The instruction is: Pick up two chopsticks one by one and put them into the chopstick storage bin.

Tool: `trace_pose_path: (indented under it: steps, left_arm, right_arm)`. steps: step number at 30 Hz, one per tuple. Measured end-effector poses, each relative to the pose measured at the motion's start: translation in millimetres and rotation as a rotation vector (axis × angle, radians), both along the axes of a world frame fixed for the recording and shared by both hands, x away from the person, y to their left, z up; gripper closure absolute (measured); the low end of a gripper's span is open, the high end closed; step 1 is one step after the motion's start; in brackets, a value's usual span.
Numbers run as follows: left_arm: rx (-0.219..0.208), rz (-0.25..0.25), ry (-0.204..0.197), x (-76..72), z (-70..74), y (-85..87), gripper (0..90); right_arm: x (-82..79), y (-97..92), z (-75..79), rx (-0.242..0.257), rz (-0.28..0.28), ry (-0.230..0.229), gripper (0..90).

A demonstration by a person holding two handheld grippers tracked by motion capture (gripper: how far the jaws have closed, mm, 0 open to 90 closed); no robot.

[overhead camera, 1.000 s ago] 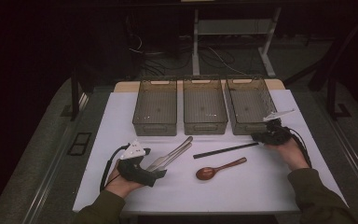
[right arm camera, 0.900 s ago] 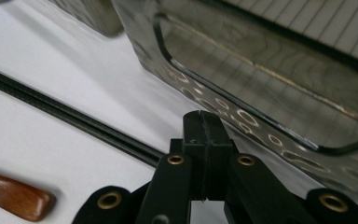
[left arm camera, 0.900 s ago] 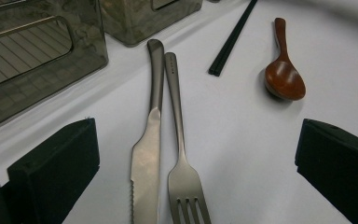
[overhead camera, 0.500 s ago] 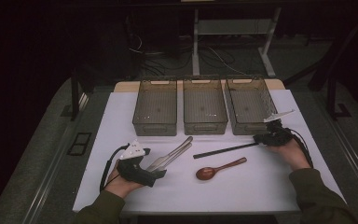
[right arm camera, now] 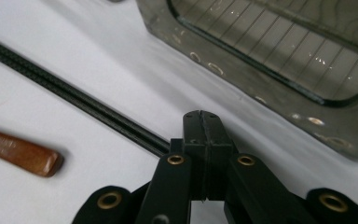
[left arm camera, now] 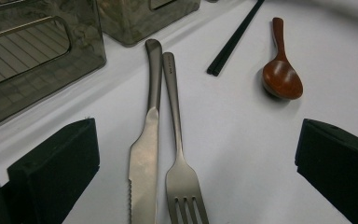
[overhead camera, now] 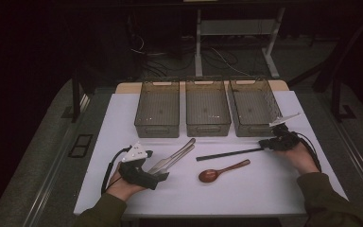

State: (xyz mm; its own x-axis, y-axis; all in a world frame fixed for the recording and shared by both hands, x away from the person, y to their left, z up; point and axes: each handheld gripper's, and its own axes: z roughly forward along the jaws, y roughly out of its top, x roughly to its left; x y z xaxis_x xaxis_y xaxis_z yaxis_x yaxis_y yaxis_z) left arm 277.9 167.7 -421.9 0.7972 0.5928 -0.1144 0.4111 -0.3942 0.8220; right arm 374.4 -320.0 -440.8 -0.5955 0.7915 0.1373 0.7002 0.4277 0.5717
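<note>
A steel knife [left arm camera: 144, 154] and fork [left arm camera: 179, 158] lie side by side on the white table, between the wide-apart jaws of my open left gripper [left arm camera: 193, 186]. In the high view that gripper [overhead camera: 159, 175] sits at the front left, at the head end of the cutlery [overhead camera: 172, 156]. A brown wooden spoon [overhead camera: 217, 172] lies mid-table, with black chopsticks [overhead camera: 227, 154] just behind it. My right gripper [overhead camera: 264, 143] rests at the chopsticks' right end. In the right gripper view its jaws [right arm camera: 200, 116] are pressed together, and the chopsticks [right arm camera: 74, 95] run in under them with the end hidden.
Three smoky see-through bins [overhead camera: 157, 109] [overhead camera: 207, 108] [overhead camera: 254, 106] stand in a row at the back of the white mat [overhead camera: 246, 194]. The rightmost bin [right arm camera: 279, 51] is close beside my right gripper. Dark floor with cables and a metal stand lies beyond the table.
</note>
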Motion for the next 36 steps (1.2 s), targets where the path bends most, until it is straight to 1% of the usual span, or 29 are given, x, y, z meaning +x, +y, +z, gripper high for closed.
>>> trace_pose_path:
  steps: [10,21,26,28,31,32,33,35,36]
  left_arm:
    - [0.003,-0.004,0.0,-0.2,-0.2,-0.4,0.0]
    - [-0.001,-0.003,0.001,-0.6,0.0,-0.4,0.0]
    - [0.0,-0.003,0.001,-0.4,0.1,-0.3,0.0]
    - [0.0,-0.005,-0.001,-0.4,0.1,-0.5,0.0]
    - [0.001,-0.007,-0.003,-0.5,0.3,-0.7,0.0]
    - [0.002,-0.007,-0.002,-0.4,0.3,-0.6,0.0]
    - [0.003,-0.007,-0.001,-0.3,0.1,-0.7,0.0]
    - [0.006,-0.008,0.0,-0.3,0.1,-0.7,0.0]
    - [0.006,-0.009,0.0,-0.4,0.1,-0.8,0.0]
  right_arm:
    - [-9.3,-2.6,1.4,-0.012,0.023,0.012,89.9]
    - [-24.3,-2.2,3.1,-0.019,0.052,0.033,89.9]
    - [-28.0,-2.8,3.4,-0.022,0.061,0.028,89.8]
    - [-27.6,-3.6,4.6,-0.014,0.056,0.017,89.8]
    - [-27.8,-4.4,10.5,0.029,0.042,-0.003,87.8]
    - [-28.6,-2.1,15.1,0.058,0.051,-0.016,85.6]
    - [-28.6,-2.1,15.1,0.058,0.051,-0.016,85.6]
    - [-29.4,3.1,18.9,0.077,0.069,-0.031,81.7]
    - [-29.7,10.7,21.6,0.098,0.091,-0.04,76.8]
